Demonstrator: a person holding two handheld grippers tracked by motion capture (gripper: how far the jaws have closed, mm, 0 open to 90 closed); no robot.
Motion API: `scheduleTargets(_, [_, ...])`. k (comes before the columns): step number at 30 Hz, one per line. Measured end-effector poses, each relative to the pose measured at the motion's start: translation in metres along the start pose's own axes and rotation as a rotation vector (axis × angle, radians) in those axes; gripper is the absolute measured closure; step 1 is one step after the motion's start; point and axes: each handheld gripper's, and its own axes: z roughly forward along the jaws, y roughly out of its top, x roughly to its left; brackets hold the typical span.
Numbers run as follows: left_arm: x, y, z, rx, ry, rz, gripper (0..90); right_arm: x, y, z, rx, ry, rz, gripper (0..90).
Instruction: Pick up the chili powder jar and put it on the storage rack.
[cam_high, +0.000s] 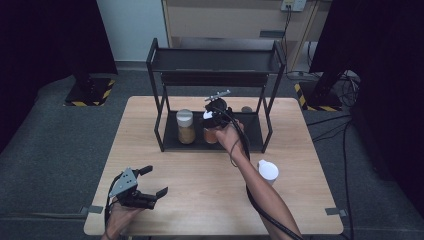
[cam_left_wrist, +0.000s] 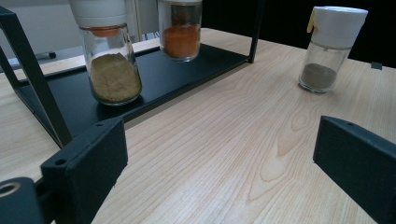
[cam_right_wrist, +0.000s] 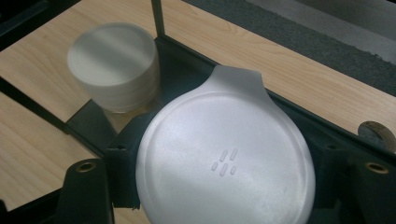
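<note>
Glass spice jar (cam_high: 211, 134) is smooth, fragile; right claw (cam_high: 212, 120) grips its white cap (cam_right_wrist: 224, 158). Left claw (cam_high: 154, 182) rests open.

On my surface (cam_high: 200, 180) a jar of grey powder (cam_high: 268, 171) stands alone, well apart from the black rack (cam_high: 215, 75). A jar of tan powder (cam_high: 185, 127) stands on the rack's bottom shelf.
</note>
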Motion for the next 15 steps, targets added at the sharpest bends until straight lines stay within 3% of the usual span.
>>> scheduleTargets(15, [0.001,0.000,0.000,0.000,-0.003,0.000,2.1,-0.003,-0.001,0.026,0.012,-0.027,0.015,31.7])
